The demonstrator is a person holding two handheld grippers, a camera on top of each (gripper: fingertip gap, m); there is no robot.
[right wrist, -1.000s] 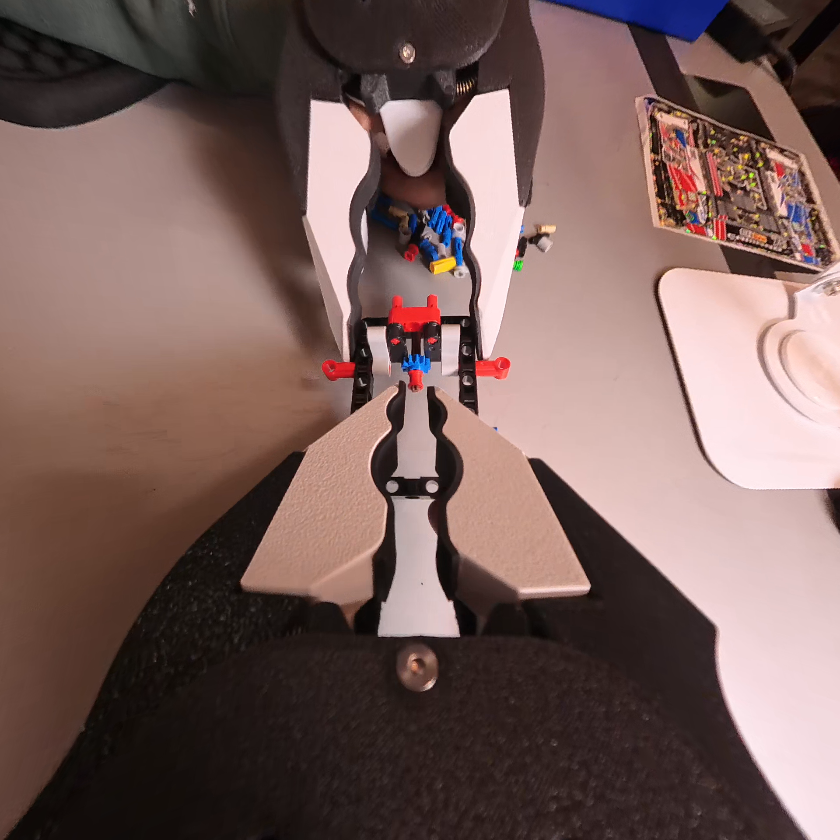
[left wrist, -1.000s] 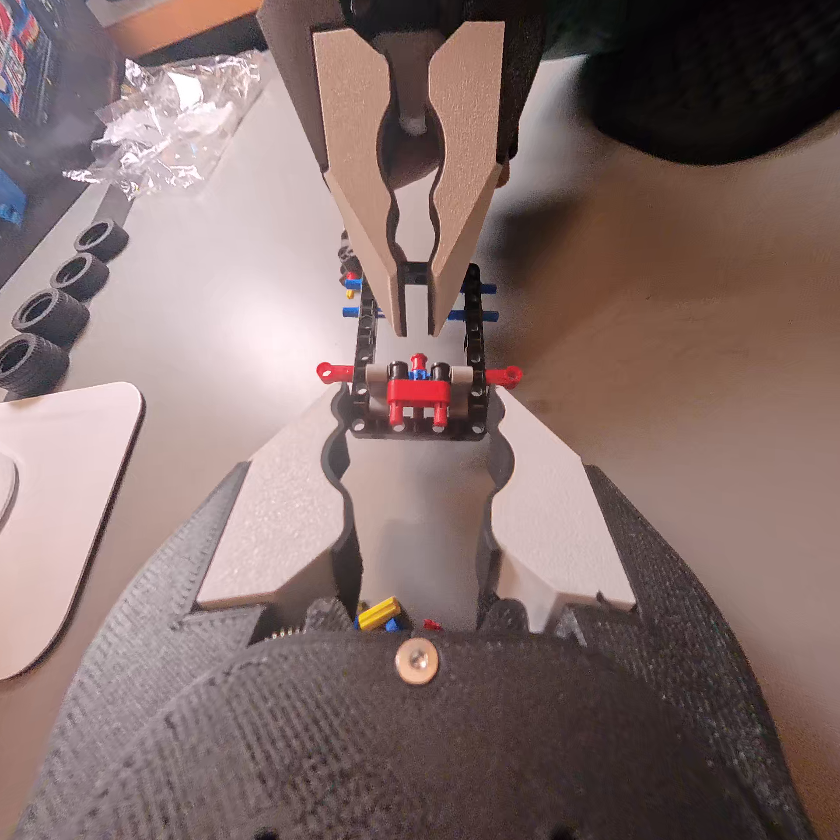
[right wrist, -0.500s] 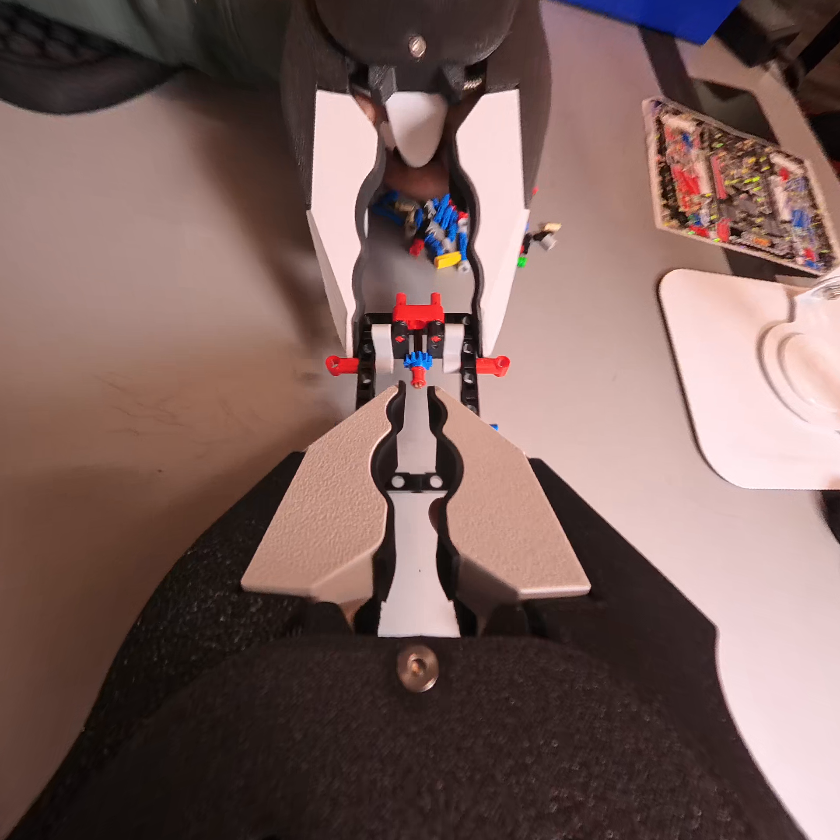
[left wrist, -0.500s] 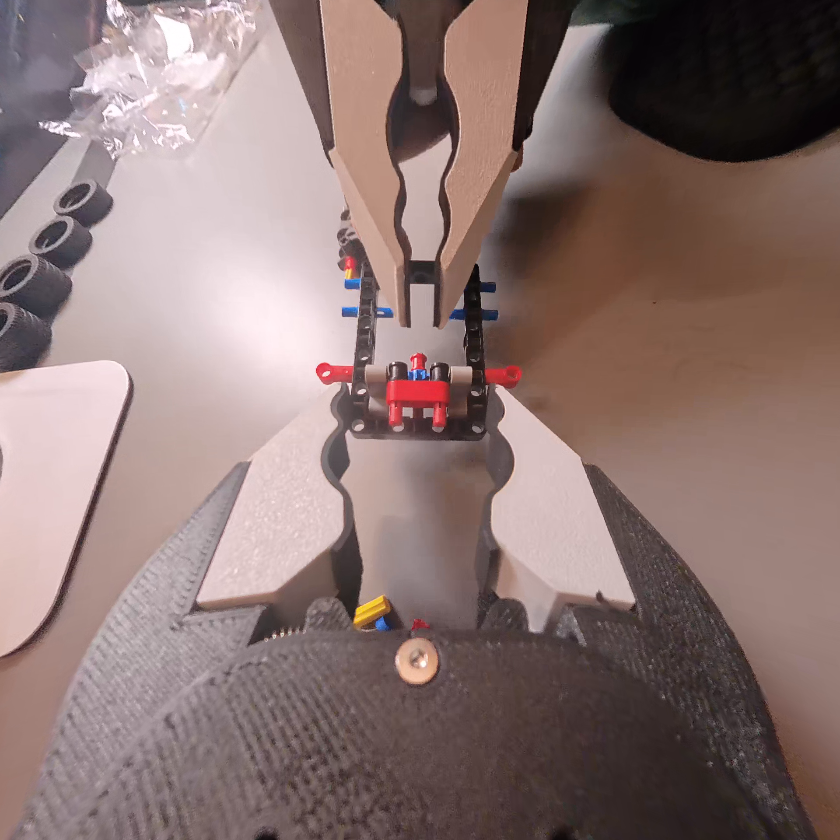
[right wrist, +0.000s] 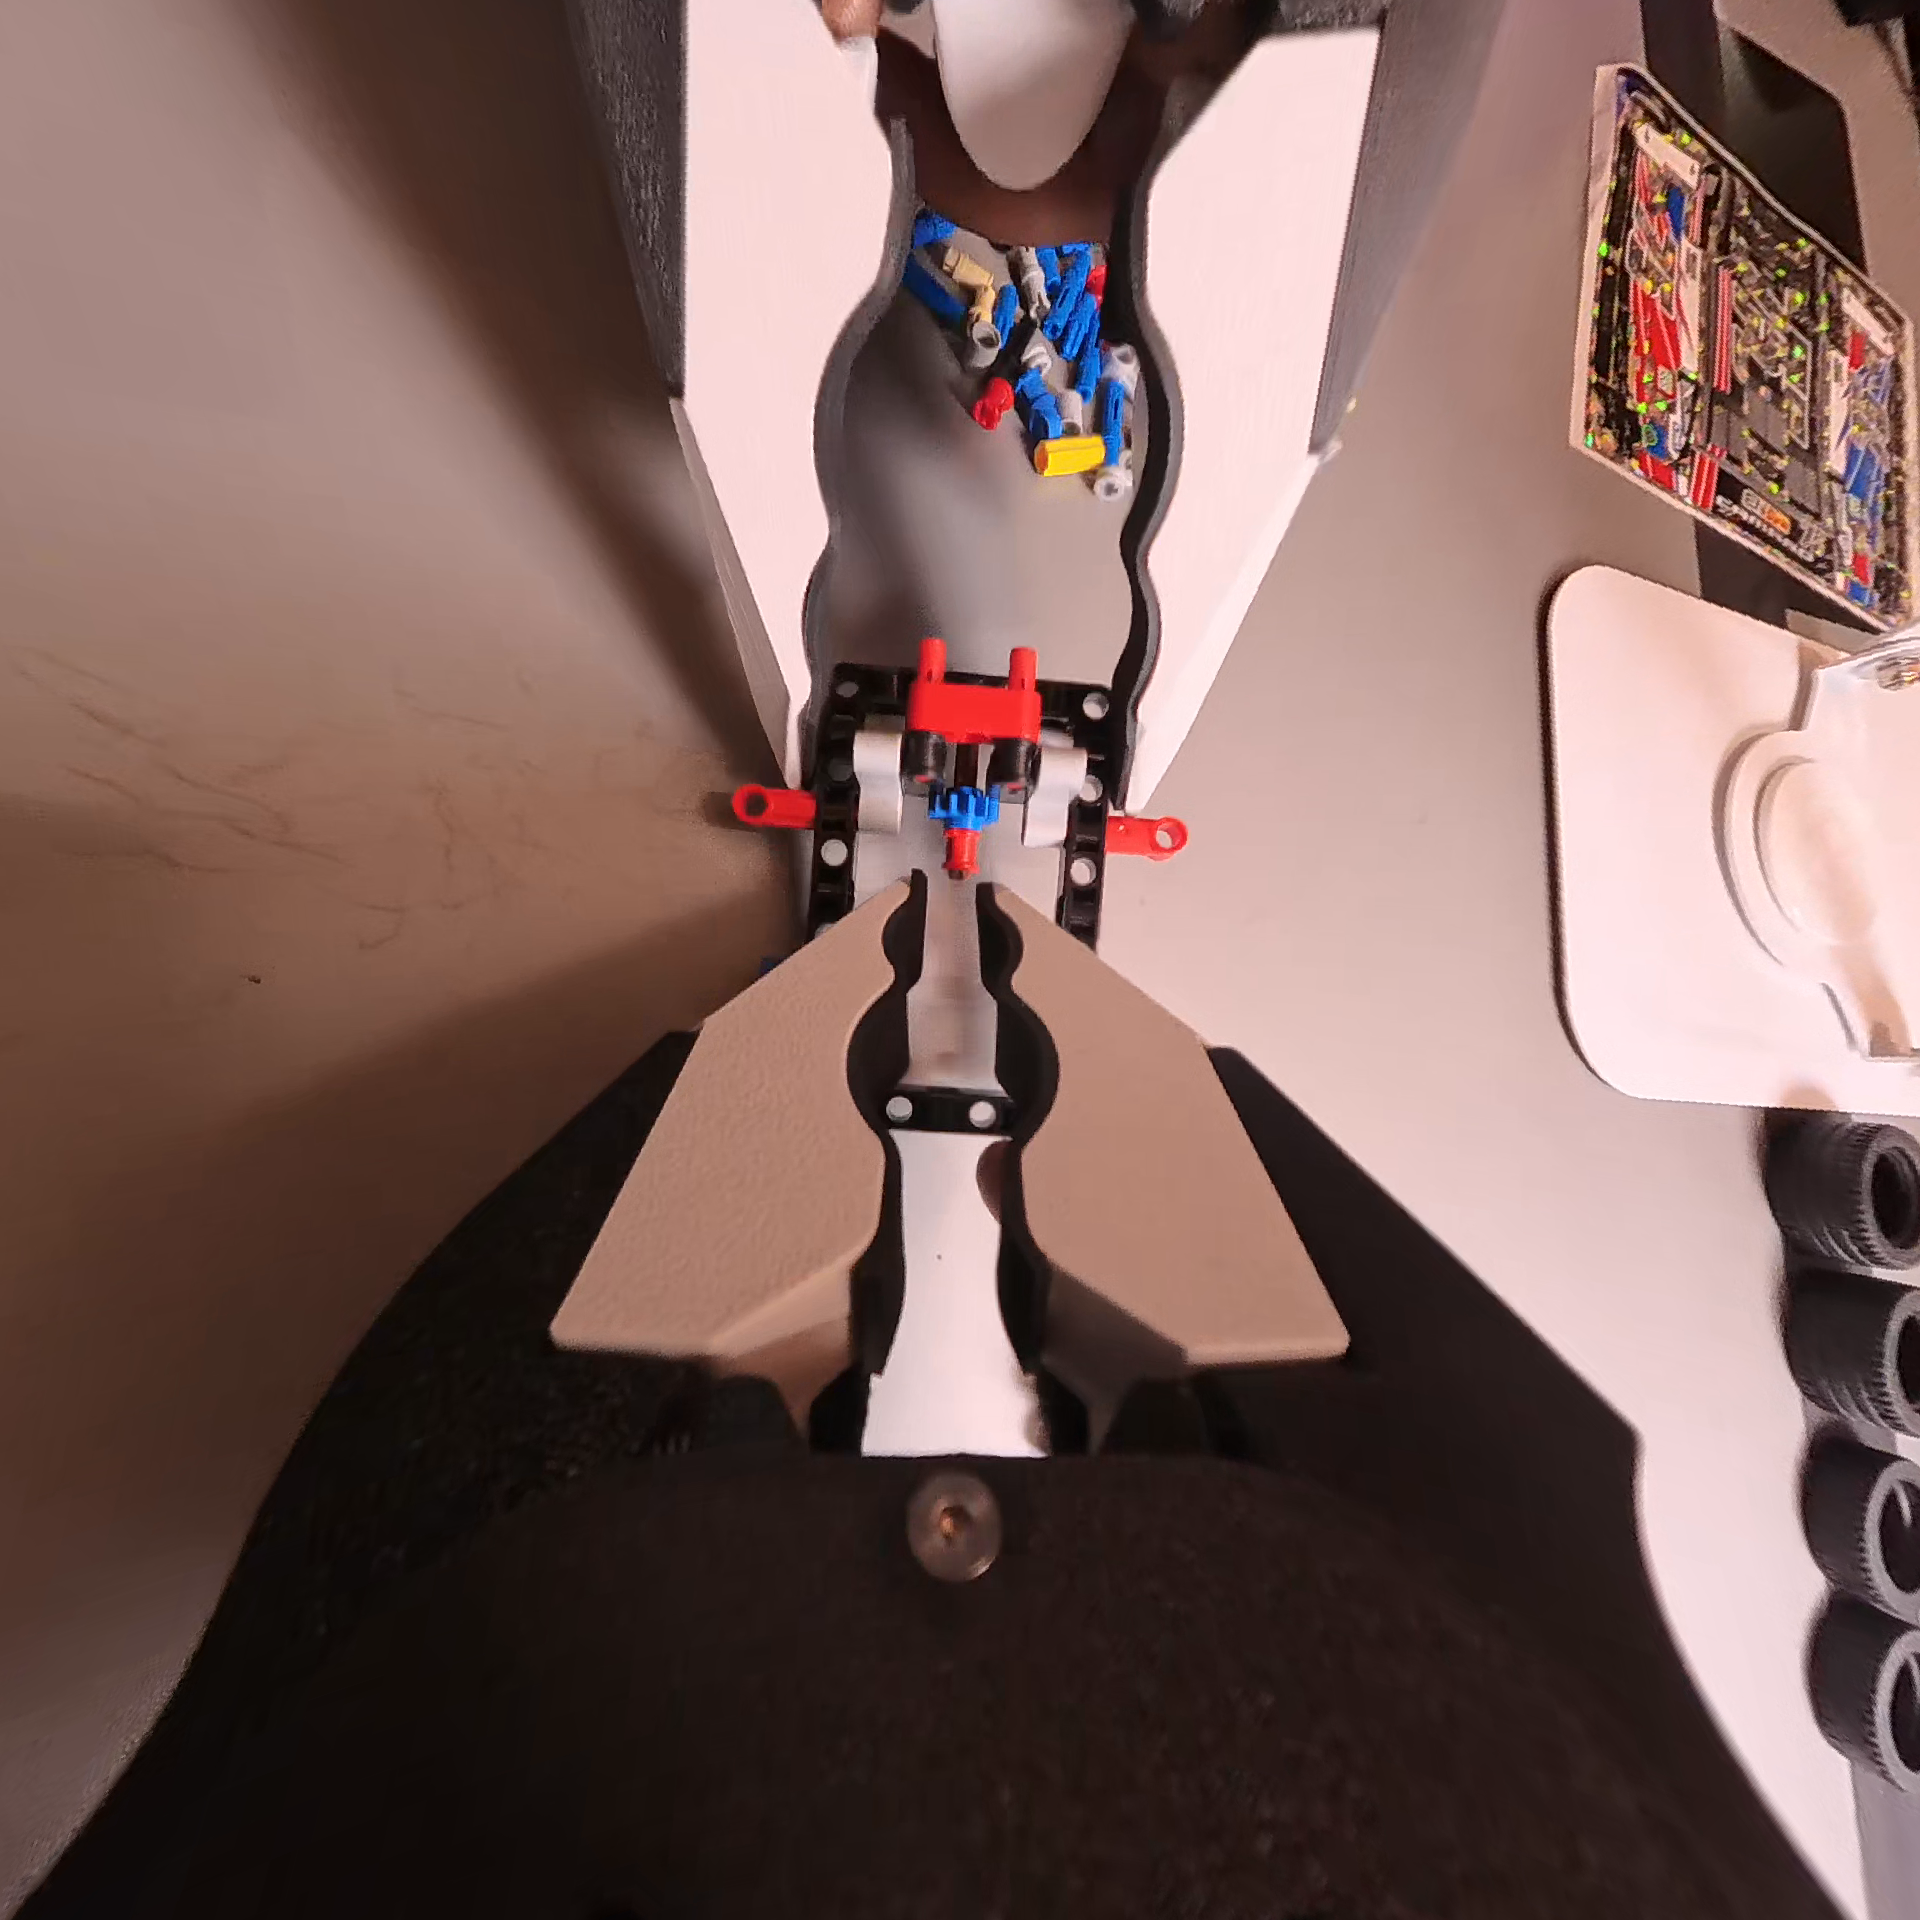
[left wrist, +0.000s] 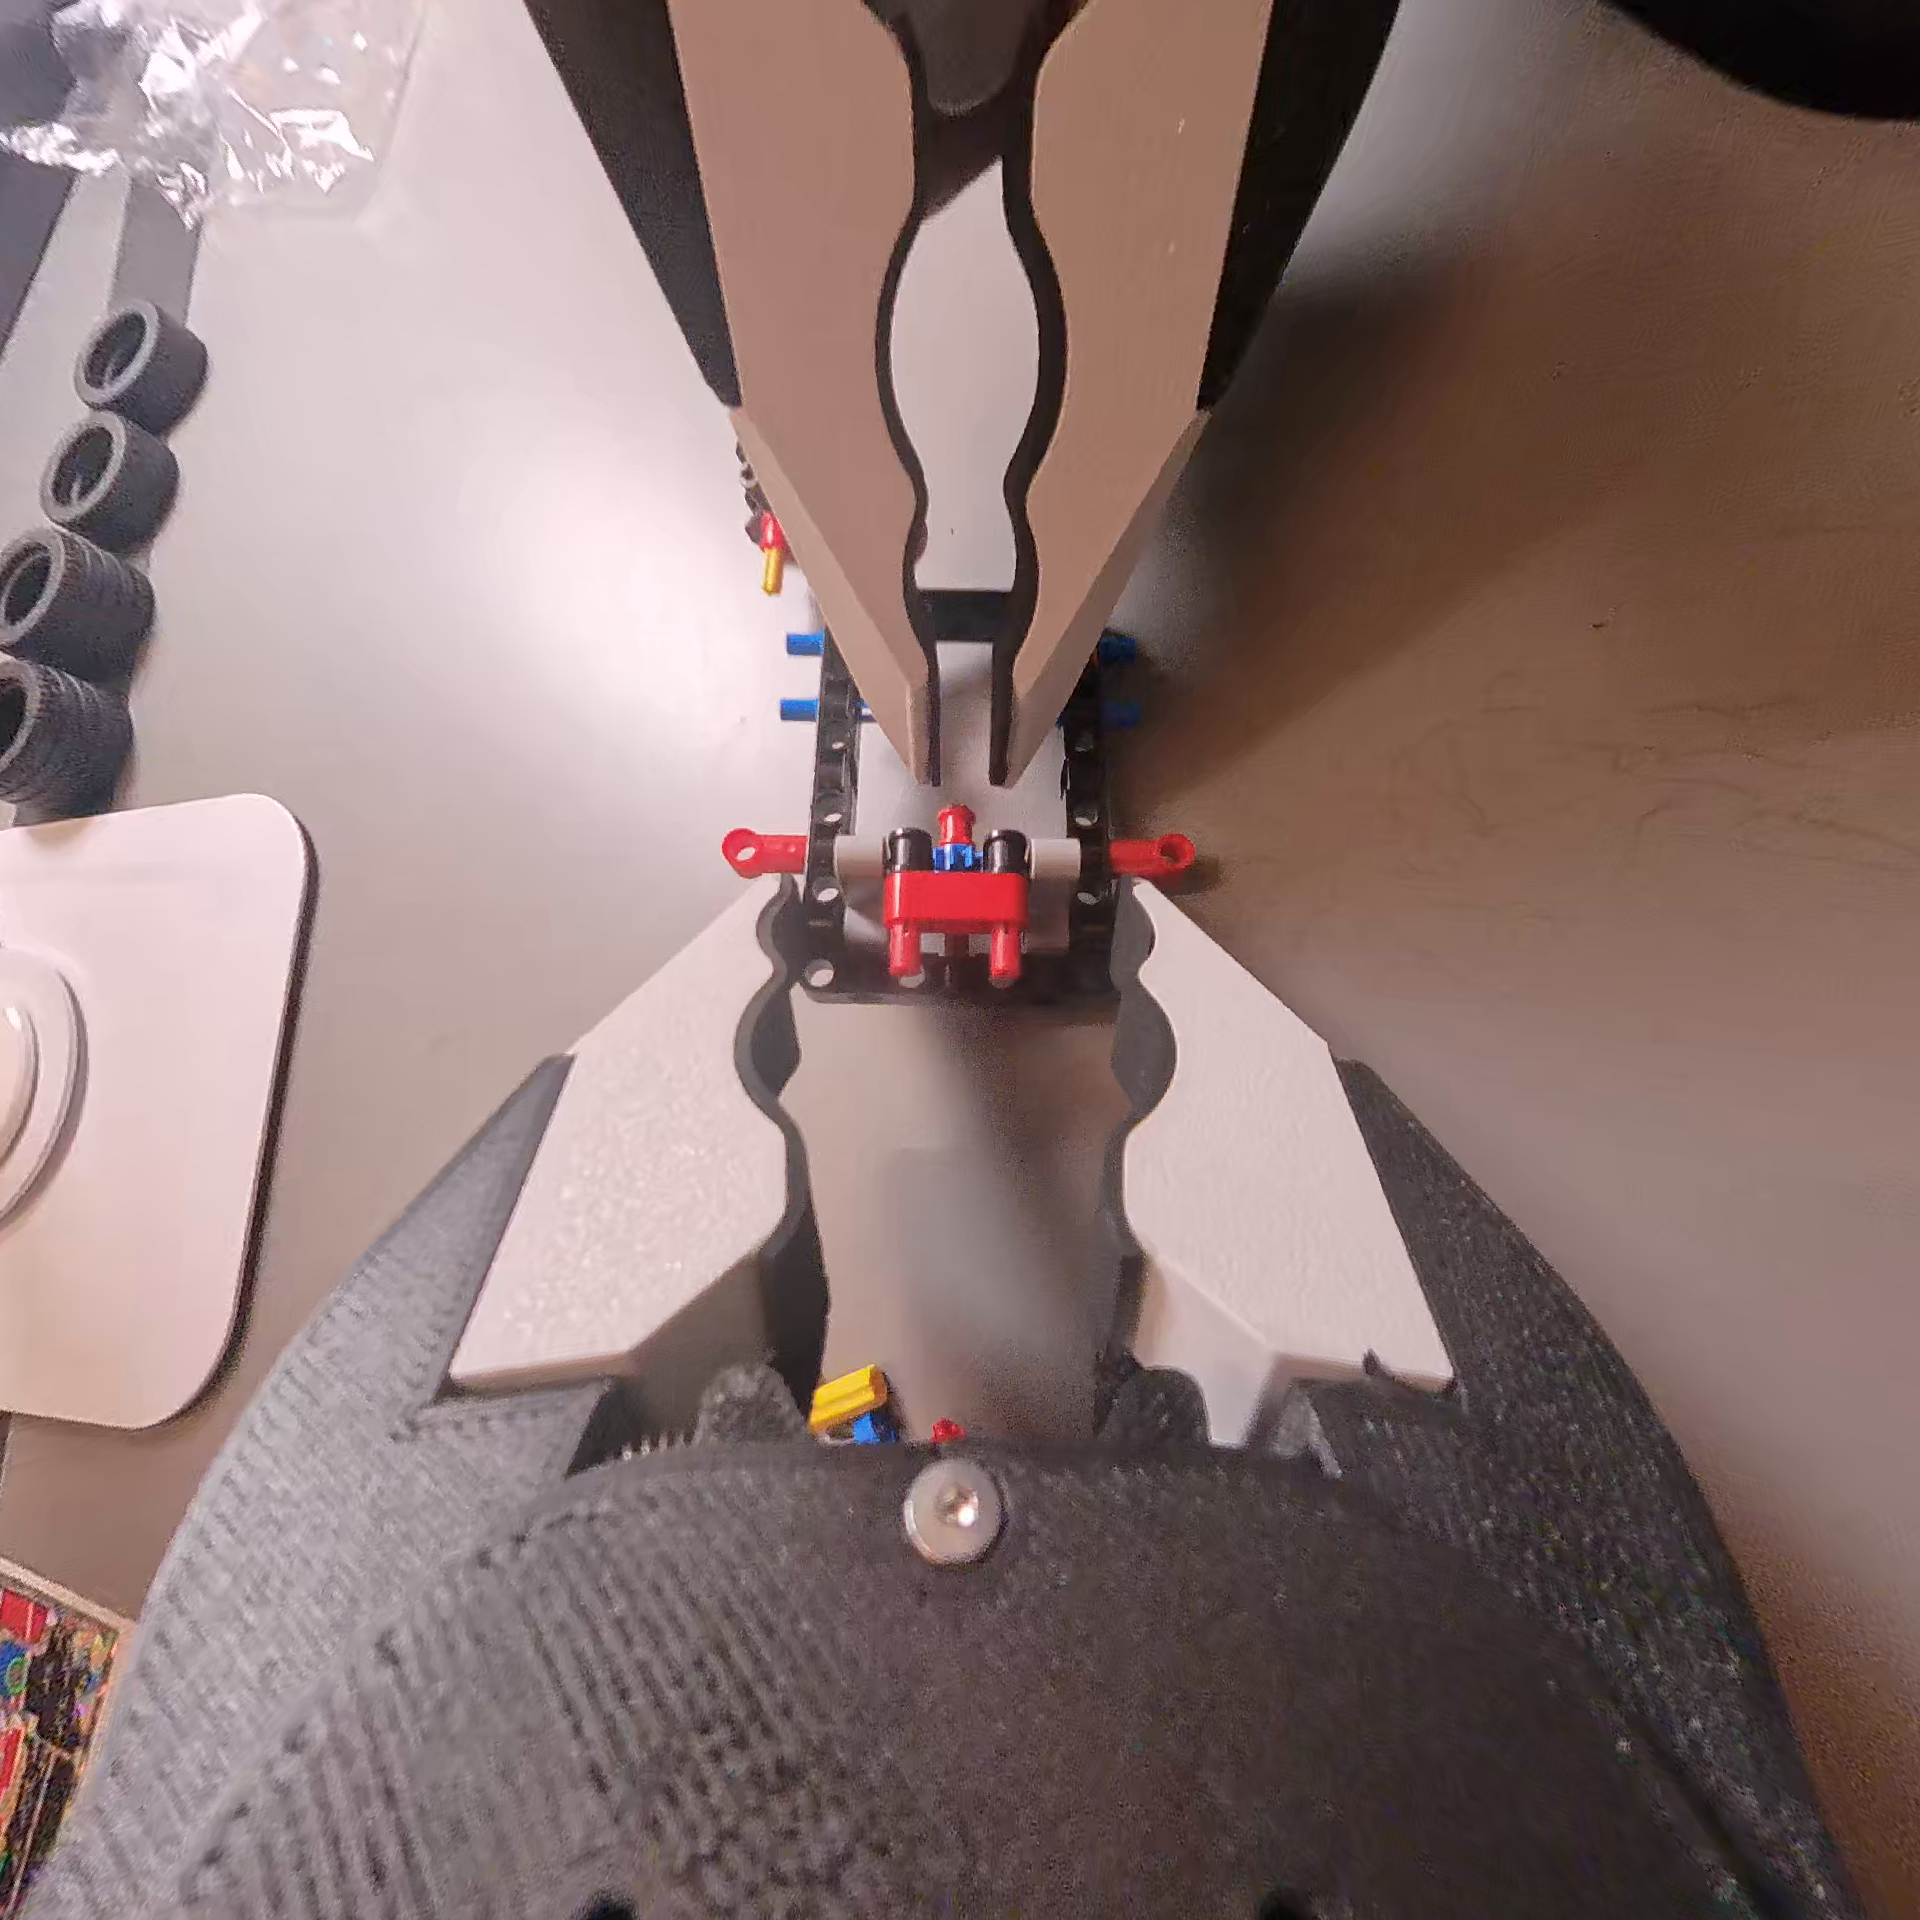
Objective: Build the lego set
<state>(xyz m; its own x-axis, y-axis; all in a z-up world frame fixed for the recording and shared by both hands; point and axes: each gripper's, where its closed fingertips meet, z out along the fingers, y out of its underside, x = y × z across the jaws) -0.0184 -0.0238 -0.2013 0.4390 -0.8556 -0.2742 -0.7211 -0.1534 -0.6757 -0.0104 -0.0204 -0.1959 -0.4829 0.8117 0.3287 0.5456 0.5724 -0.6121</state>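
A black lego frame [left wrist: 831, 790] carries a red connector block [left wrist: 954, 896], grey pieces, a blue gear [right wrist: 961, 805] and a red axle tip [right wrist: 958, 850]. Red pins stick out from both of its sides. My left gripper [left wrist: 956, 904] is shut on the near end of the frame, one finger on each side beam; it also shows in the right wrist view [right wrist: 966, 769]. My right gripper [right wrist: 951, 885] is over the frame's far half, jaws a narrow gap apart with nothing between them, tips just short of the red axle; it also shows in the left wrist view [left wrist: 964, 774].
Several black tyres [left wrist: 73, 603] [right wrist: 1860, 1351] stand in a row beside a white board [left wrist: 156, 1039] [right wrist: 1662, 831]. A pile of small loose parts [right wrist: 1049, 343] lies under the left gripper. A sticker sheet [right wrist: 1745, 343] and a crumpled plastic bag [left wrist: 208, 104] lie farther out. My left and right fingertips are right by each other.
Both grippers keep their places on and over the frame. The two grippers now look closer to each other's cameras, and the background has shifted; the tyres have come into the right wrist view.
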